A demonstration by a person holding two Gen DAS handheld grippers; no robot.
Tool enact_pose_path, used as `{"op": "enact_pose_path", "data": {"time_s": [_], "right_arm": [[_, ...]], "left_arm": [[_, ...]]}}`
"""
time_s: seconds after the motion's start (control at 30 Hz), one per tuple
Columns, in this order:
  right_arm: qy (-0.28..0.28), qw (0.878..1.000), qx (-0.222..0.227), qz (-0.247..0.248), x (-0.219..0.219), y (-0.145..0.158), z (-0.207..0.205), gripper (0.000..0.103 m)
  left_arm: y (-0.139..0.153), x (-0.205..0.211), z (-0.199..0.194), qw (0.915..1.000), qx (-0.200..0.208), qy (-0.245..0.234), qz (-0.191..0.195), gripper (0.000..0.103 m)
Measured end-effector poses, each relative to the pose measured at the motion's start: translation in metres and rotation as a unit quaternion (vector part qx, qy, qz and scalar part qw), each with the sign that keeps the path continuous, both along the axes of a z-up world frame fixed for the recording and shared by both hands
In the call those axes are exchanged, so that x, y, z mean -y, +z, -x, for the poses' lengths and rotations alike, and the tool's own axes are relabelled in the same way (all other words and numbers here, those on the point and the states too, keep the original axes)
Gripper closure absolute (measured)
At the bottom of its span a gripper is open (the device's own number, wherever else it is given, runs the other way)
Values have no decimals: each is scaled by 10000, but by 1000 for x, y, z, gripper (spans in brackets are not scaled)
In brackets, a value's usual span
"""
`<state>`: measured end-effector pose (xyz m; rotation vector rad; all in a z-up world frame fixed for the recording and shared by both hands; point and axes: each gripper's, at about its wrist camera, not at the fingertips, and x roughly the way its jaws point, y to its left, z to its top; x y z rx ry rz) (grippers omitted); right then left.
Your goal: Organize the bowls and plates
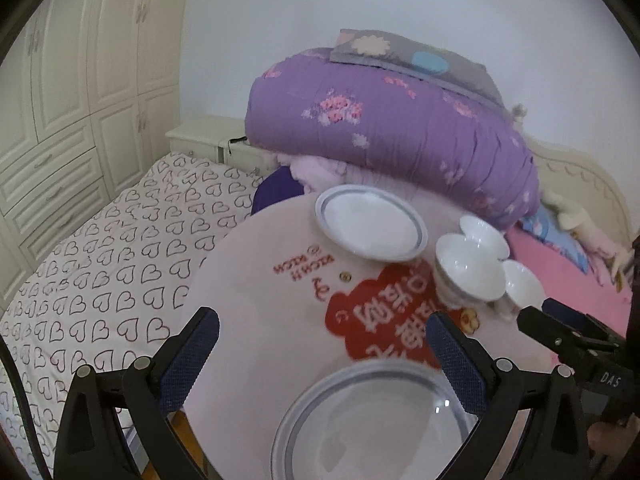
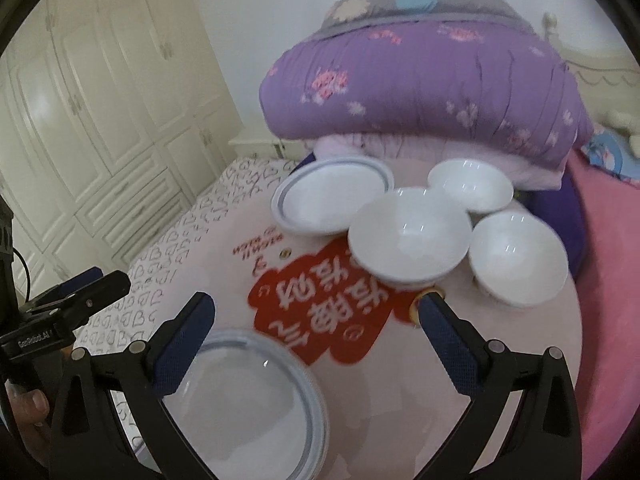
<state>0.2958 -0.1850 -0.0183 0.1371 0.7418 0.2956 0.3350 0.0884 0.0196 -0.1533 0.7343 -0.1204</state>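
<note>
Left gripper (image 1: pixel 322 344), from its own wrist view: jaws spread wide, nothing between the pads. Near plate (image 1: pixel 376 420) lies flat on the round desk (image 1: pixel 256 280), just below and between my fingertips, toward 6 o'clock. I judge the spread suits its broad rim, though I am not touching it. Far plate (image 1: pixel 370 222) sits at 12 o'clock by the desk's back edge, pressed close to the purple quilt (image 1: pixel 400 120). Three bowls (image 1: pixel 468 268) cluster at 1 o'clock, rims touching or nearly so; grouped like that, they look ready for nesting. My right gripper's black body shows at 3 o'clock, beside the bowls.

Right gripper (image 2: pixel 316 314), from its own wrist view: jaws as wide as they go, empty. The largest bowl (image 2: pixel 408 234) lies straight ahead at 12 o'clock, beyond my fingertips and apart from them. Two smaller bowls flank it at 1 and 2 o'clock. The far plate sits at 11 o'clock, its rim tucked behind the large bowl. The near plate lies at 7 o'clock, partly under my left finger (image 2: pixel 180 340). Whether finger and plate touch, I cannot tell. Nothing stacked yet, by my reading.
</note>
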Motion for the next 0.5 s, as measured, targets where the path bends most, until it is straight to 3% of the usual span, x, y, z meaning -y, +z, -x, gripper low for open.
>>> {"op": "enact_pose_path", "data": {"time_s": [0.5], "right_arm": [[8,9997,224,14,10,31,-76,0]], "left_arm": [[-4,-5,-96,9989,-172,163,401,1]]}}
